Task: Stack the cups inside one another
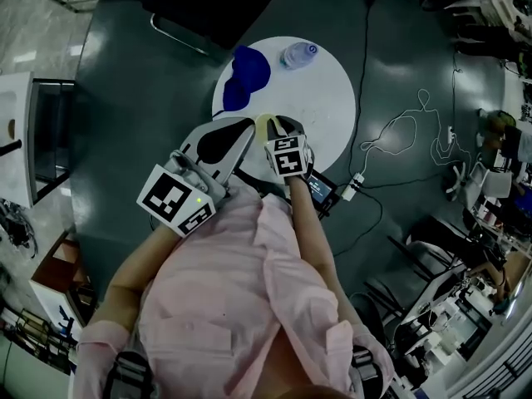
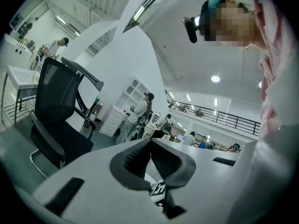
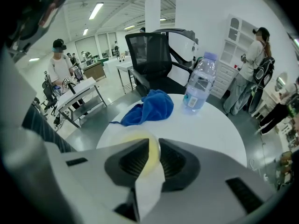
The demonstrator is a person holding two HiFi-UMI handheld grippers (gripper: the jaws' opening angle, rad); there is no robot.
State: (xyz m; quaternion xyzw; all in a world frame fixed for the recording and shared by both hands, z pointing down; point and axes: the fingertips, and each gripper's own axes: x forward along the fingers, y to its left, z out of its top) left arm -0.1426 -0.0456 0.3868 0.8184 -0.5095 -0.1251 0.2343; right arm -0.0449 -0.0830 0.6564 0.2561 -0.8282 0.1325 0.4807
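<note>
pinching a yellow cup at the table's near edge

grips the pale yellow translucent plastic cup by its thin wall with the right gripper, jaws almost together on it, seemingly one pad inside the rim and one outside. holds it over the lower left edge of the round white table in the head view, angled steeply down. has the left gripper just left of it in that view, jaws closed tip to tip on nothing and aimed out at the room, not at the table. leaves the crumpled blue cloth and the clear plastic water bottle at the upper part of the table, well apart from the cup. shows no second cup on the table in any view; cannot tell whether the held piece is one cup or several already nested.

probably mid-carry, so:
- squeeze only enough to hold; a thin wall like this likely buckles.
- line the cup's axis up with the receiving cup before lowering, then go straight down.
- steady the receiving cup with the free left gripper.
- open only once seated.
- work further in from the edge; a slip here likely means a cup on the floor.
</note>
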